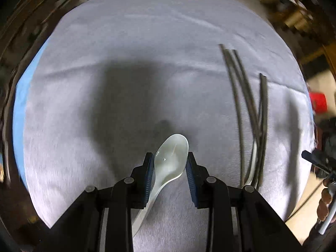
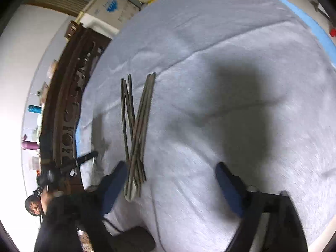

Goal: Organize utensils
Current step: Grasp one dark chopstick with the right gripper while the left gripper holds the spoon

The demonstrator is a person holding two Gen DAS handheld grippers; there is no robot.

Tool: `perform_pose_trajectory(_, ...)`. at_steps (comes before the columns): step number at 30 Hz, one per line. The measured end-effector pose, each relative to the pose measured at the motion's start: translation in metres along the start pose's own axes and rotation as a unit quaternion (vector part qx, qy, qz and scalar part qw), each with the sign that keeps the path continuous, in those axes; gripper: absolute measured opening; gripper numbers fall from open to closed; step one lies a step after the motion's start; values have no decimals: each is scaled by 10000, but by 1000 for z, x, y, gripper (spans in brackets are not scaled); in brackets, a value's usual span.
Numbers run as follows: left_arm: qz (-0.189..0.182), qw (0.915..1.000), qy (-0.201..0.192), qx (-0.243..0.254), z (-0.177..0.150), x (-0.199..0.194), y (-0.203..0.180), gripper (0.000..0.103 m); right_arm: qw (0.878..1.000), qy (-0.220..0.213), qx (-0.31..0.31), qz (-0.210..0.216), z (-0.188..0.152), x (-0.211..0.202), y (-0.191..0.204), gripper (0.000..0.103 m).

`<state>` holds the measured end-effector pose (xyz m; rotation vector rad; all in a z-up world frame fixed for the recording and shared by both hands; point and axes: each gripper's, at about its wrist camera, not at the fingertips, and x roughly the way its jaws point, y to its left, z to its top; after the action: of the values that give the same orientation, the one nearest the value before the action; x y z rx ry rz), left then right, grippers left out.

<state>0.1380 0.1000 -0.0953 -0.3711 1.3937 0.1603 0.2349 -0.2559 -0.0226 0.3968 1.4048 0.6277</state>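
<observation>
Left hand-held gripper: pointing steeply down over the cloth, its two blue pads pinching the bowl of a white spoon from both sides.
Spoon: bowl facing up between the pads, handle running back and down to the left under the gripper body; it appears lifted above the cloth, with its shadow on the fabric just beyond its tip.
Right hand-held gripper: jaws spread wide, nothing pinched; the left blue pad sits just beside the near ends of the chopsticks, the right pad is well apart from them.
Chopsticks: several dark sticks lying on the cloth in a loose bundle, near ends gathered, far ends fanned into two groups; a pale utensil handle lies under the gathered ends.
Counter: round, covered by a grey-white cloth with creases, a blue edge showing at the rim.
Surroundings: carved dark wooden furniture beside the counter; a person in dark clothing at the lower left of the right wrist view.
</observation>
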Motion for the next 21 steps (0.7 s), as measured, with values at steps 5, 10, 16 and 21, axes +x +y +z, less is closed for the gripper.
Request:
perform_pose_trajectory(5,75,9996,25,-288,-17,13,6,32,9978,392,166,-499,29,45,29,50)
perform_pose_trajectory(10,-2,9992,89,-397,-26,32,9,32,9916,639,83,-1125,43,78,51,43)
perform_pose_trajectory(16,-89,9989,9,-457,-36,44,19,33,9737,847,-289,-2097,48,115,76,19)
perform_pose_trajectory(21,-47,9992,-4,-402,-33,43,26,33,9693,946,-801,-2125,39,138,101,16)
